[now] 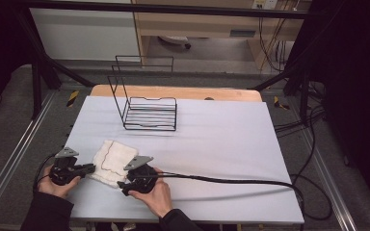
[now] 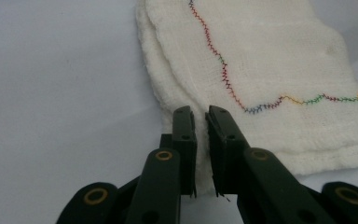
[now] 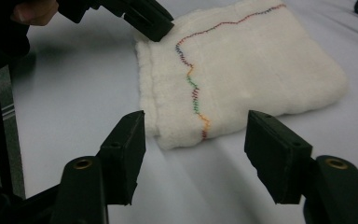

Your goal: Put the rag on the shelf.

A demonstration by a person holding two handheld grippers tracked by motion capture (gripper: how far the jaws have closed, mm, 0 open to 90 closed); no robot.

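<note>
Cloth: folded white cloth (image 1: 112,161) with a multicoloured stitched line, lying flat near the front left of the surface (image 1: 212,139), between the two hands.
Left hand-held gripper (image 2: 200,114): jaws pressed nearly together, pinching the cloth's near edge.
Right hand-held gripper (image 3: 193,135): jaws spread, astride the stitched corner, pads not touching it.
Beyond: black wire rack (image 1: 147,108), well apart toward the back.
Risk: the right jaws may catch only the top layer, so the fold would open on lifting; the left pinch sits at the very edge and could slip.
</note>
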